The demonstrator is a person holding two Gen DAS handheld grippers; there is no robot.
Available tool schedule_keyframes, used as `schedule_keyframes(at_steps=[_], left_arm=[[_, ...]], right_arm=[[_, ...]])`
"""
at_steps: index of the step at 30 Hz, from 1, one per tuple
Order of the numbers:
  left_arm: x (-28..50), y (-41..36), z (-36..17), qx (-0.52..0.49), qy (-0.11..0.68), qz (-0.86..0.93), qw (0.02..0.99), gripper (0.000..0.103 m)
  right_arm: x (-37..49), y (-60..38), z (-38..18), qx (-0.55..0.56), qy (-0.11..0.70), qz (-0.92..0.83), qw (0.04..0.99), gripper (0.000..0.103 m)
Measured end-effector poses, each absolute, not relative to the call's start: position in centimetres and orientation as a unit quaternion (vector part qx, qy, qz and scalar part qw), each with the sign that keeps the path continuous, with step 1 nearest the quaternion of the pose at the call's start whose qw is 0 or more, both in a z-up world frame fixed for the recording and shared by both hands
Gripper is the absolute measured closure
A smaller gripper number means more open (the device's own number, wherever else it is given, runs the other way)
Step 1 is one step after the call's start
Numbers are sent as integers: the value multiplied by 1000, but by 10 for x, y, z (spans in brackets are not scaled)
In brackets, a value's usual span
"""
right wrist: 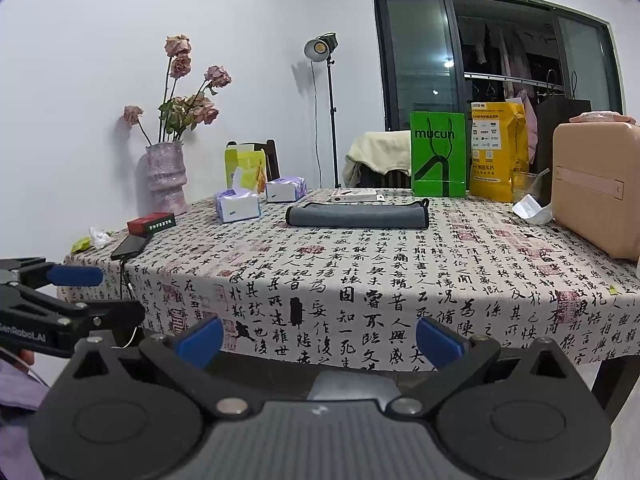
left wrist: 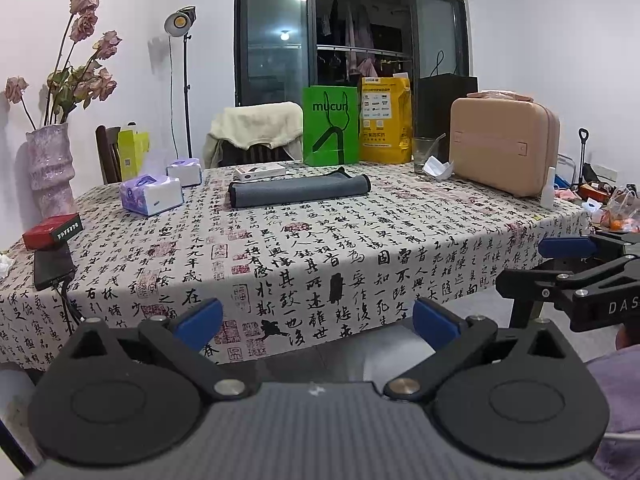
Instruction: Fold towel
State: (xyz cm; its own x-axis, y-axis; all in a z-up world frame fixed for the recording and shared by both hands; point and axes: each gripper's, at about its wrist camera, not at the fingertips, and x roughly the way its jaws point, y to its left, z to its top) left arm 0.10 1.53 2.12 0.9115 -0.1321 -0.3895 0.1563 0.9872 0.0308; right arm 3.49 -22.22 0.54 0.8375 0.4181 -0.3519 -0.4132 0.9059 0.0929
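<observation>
We see the grey towel (left wrist: 299, 190) lying folded flat on the calligraphy tablecloth (left wrist: 320, 248), just in front of the green bag (left wrist: 330, 125) and right of the tissue box (left wrist: 151, 194). Well short of the towel, off the near table edge, our left gripper (left wrist: 318, 320) and right gripper (right wrist: 319, 340) both gape wide, holding nothing.

The towel (left wrist: 299, 190) is lying on the table (left wrist: 360, 248), tissue boxes (left wrist: 152, 195) sitting to its left, a case (left wrist: 503, 145) right, bags (left wrist: 330, 125) standing behind.
</observation>
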Motion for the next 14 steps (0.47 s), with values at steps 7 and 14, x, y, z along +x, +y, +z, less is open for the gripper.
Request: schedule_keyframes(at_steps=[7, 14], left_arm=[[2, 16, 22, 24, 196, -68, 978, 0], [1, 18, 22, 11, 194, -78, 978, 0]], right_arm=[[35, -222, 6, 7, 185, 217, 958, 0], [35, -224, 4, 6, 186, 218, 958, 0]])
